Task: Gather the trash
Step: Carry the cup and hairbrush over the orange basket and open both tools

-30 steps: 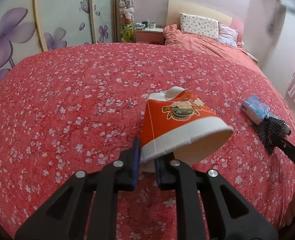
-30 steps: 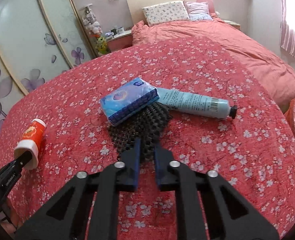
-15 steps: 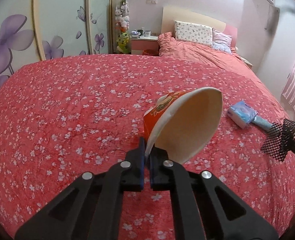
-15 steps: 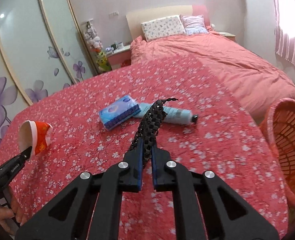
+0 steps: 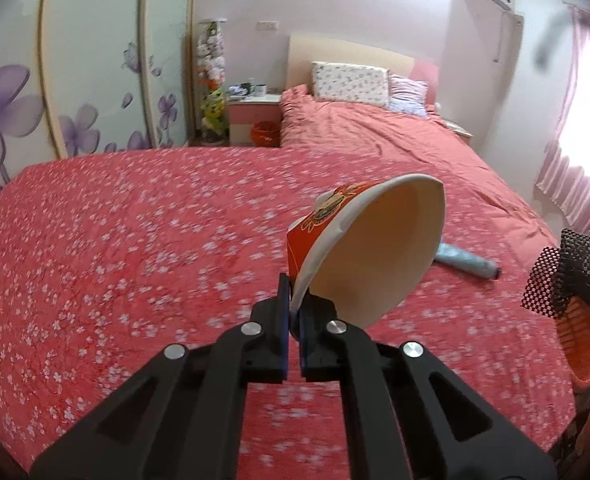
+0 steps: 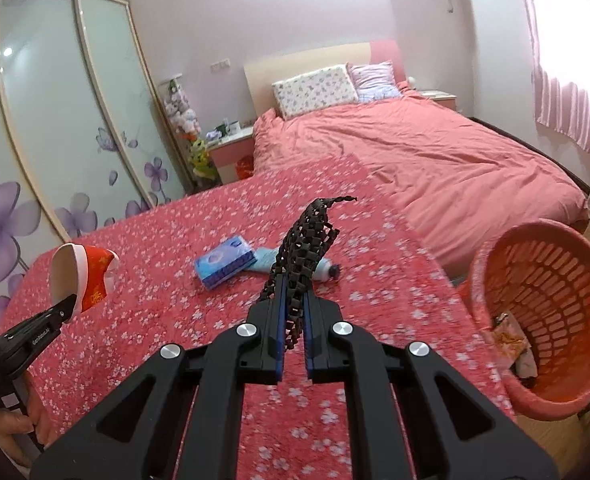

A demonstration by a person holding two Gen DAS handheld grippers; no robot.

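Note:
My left gripper [image 5: 293, 304] is shut on the rim of an orange and white paper cup [image 5: 371, 256], held above the red flowered cover with its mouth turned toward the camera. The same cup [image 6: 81, 276] shows at the left of the right wrist view. My right gripper [image 6: 293, 312] is shut on a piece of black foam netting [image 6: 307, 240], which stands up from the jaws; the netting [image 5: 555, 280] also shows at the far right of the left wrist view. An orange laundry-style basket [image 6: 551, 312] with some wrappers inside stands on the floor at the right.
A blue tissue pack [image 6: 225, 260] and a light blue tube [image 6: 295, 264] lie on the red flowered cover [image 6: 175, 300]. Behind is a pink bed [image 6: 415, 152] with pillows, a nightstand [image 6: 231, 148] and a wardrobe with purple flowers [image 6: 55, 140]. A hand [image 6: 23, 424] grips the left tool.
Both grippers have risen off the cover with their loads. The cup tipped so its mouth faces the camera. The netting came off the tissue pack and tube, and the basket came into view.

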